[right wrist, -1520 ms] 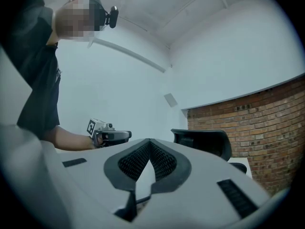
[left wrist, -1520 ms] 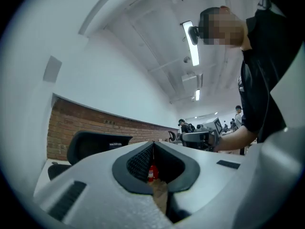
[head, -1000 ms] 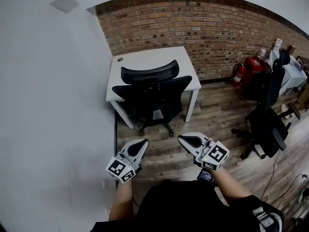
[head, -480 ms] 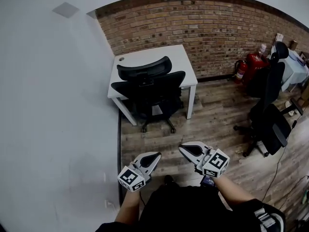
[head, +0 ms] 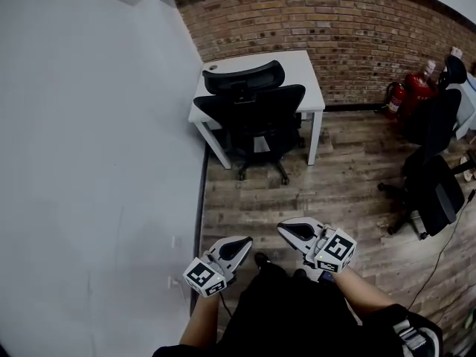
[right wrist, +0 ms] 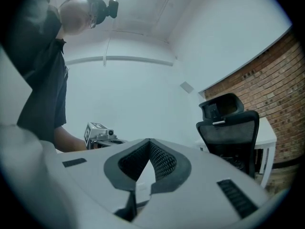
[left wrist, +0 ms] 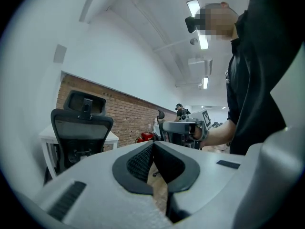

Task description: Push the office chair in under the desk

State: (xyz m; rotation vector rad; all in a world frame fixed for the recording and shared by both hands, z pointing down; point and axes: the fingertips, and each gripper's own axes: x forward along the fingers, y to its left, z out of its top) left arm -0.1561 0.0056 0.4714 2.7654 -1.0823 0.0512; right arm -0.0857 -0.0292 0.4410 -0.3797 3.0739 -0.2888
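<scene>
desk (head: 301, 69) well ahead of both claws. office chair (head: 256, 110) there too, apparently tucked mostly under, out of reach. left gripper (head: 244, 241), right gripper (head: 286, 227): pressed together, empty. probably past the push; if not, need to walk up and nudge the backrest squarely.

I'm in an office. At the upper middle of the head view a white table (head: 301, 67) stands against a bare brick wall (head: 335, 17), with a black mesh office chair (head: 256, 110) at it — a second black chair (head: 435, 181) is at the right edge. There's a wood-plank floor (head: 342, 192), a plain white wall (head: 89, 162) on the left, a red fire extinguisher (head: 393, 100) by the bricks, and strip lights (left wrist: 203, 38) on the ceiling in my left gripper view.
</scene>
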